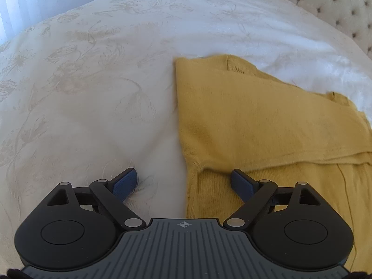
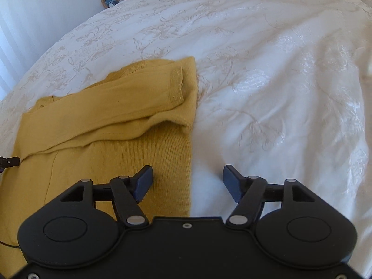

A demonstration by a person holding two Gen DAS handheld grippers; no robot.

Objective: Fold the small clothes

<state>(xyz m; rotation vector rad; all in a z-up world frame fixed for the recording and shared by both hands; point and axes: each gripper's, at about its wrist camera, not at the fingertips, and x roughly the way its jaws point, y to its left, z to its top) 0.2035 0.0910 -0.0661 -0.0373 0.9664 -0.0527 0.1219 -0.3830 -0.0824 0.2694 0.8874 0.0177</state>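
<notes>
A mustard-yellow knit sweater point(image 1: 255, 121) lies flat on the white bedspread point(image 1: 93, 81), its sleeves folded across the body. My left gripper point(image 1: 183, 186) is open and empty, low over the sweater's left edge: one pad over the bedspread, the other over the ribbed hem. In the right wrist view the sweater point(image 2: 111, 121) fills the left half, a sleeve cuff point(image 2: 176, 86) folded over its top. My right gripper point(image 2: 187, 183) is open and empty, straddling the sweater's right edge. The tip of the left gripper point(image 2: 9, 161) shows at the far left.
The white floral bedspread point(image 2: 267, 81) stretches out on all sides. A tufted headboard point(image 1: 337, 7) stands at the back right. A nightstand with a picture frame point(image 2: 110, 1), a red jar and a lamp stands behind the bed.
</notes>
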